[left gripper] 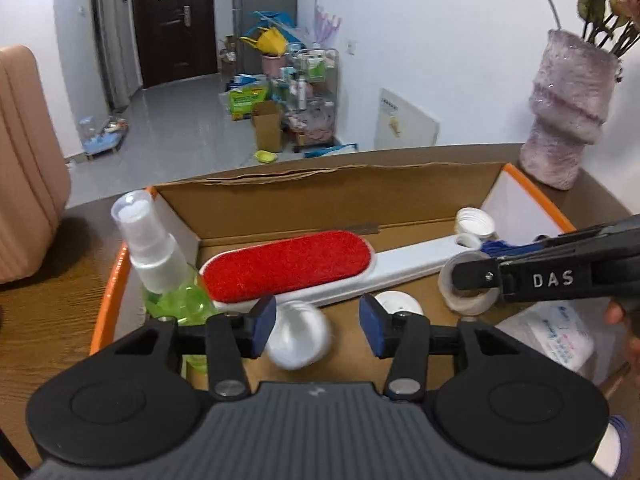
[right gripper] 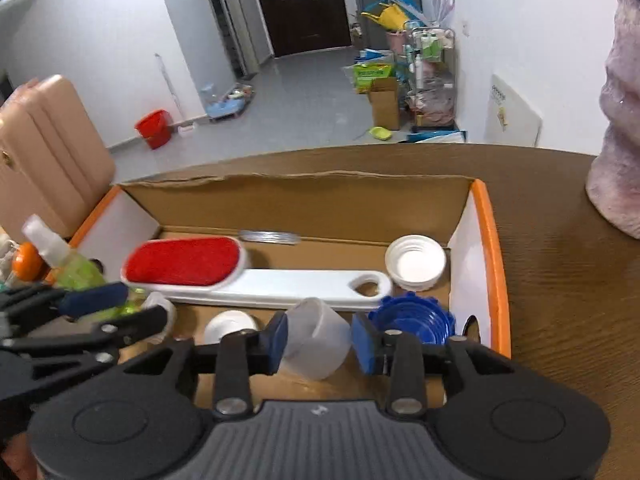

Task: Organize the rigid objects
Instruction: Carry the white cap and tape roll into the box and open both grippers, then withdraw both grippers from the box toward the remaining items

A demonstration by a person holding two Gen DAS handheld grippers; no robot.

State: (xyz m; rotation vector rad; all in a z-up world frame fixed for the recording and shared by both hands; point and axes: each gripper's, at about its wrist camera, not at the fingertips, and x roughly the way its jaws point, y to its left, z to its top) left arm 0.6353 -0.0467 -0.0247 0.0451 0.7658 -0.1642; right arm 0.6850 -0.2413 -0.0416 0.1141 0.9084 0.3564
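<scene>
Plastic, light and stiff but slick, the cup (right gripper: 318, 342) was seen at six o'clock in the box (right gripper: 486, 248), loose between the right gripper (right gripper: 319, 344) pads; its rim should be pinched. The left gripper (left gripper: 318, 326) stood half open over a lid (left gripper: 299, 334).

White walls (right gripper: 100, 20), grey tiled floor (right gripper: 304, 96) catching the light, dark door (right gripper: 304, 0) down the hall, red bucket (right gripper: 154, 128) by the wall, cluttered wire rack (right gripper: 432, 76), brown box (right gripper: 385, 102), wooden tabletop (right gripper: 568, 280), pink chair (right gripper: 48, 152).
</scene>
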